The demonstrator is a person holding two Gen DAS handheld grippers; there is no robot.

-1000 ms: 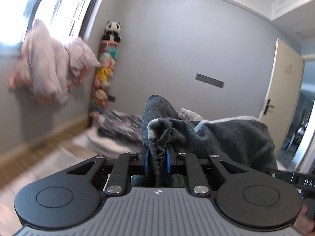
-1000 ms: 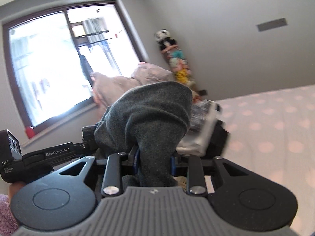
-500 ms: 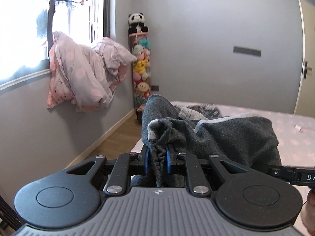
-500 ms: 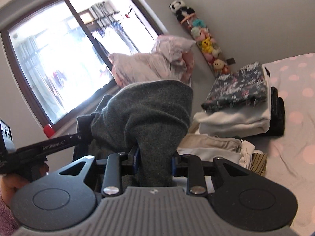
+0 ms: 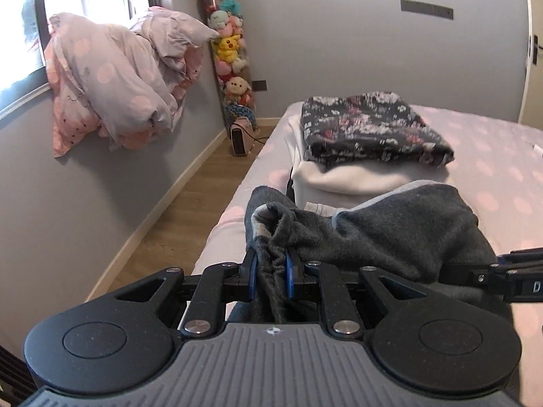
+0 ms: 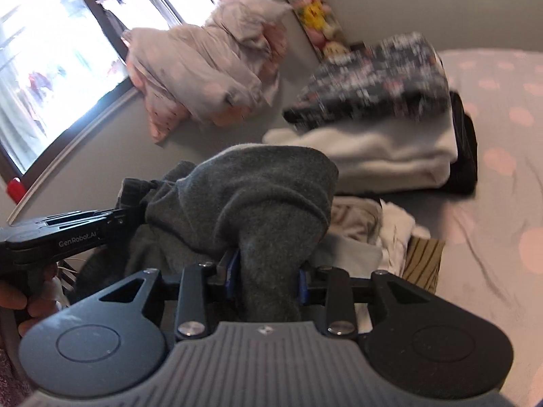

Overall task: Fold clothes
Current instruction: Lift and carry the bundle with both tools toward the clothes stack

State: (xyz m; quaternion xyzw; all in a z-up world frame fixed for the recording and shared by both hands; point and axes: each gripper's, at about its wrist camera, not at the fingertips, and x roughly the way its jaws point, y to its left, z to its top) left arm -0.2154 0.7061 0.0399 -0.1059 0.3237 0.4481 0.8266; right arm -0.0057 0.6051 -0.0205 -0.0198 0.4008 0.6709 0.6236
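A dark grey fleece garment (image 5: 390,230) hangs between both grippers over the near corner of the pink dotted bed (image 5: 492,156). My left gripper (image 5: 271,273) is shut on a bunched edge of it. My right gripper (image 6: 268,278) has a thick fold of the grey garment (image 6: 264,196) filling the gap; its jaws are opening while the pads still touch the cloth. Just beyond lies a folded stack: a dark floral piece (image 5: 370,129) on a white one (image 5: 356,176). In the right wrist view the left gripper's body (image 6: 68,237) shows at the left, held by a hand.
Beige, white and striped clothes (image 6: 359,217) lie below the grey garment, beside the stack. A pink duvet (image 5: 118,81) is heaped on the windowsill. A column of plush toys (image 5: 230,54) and a small heater (image 5: 241,139) stand by the far wall. Wooden floor (image 5: 176,224) runs left of the bed.
Both grippers have swung down and toward the bed with the grey garment. The folded stack now lies close in front. The right jaws stand a little wider.
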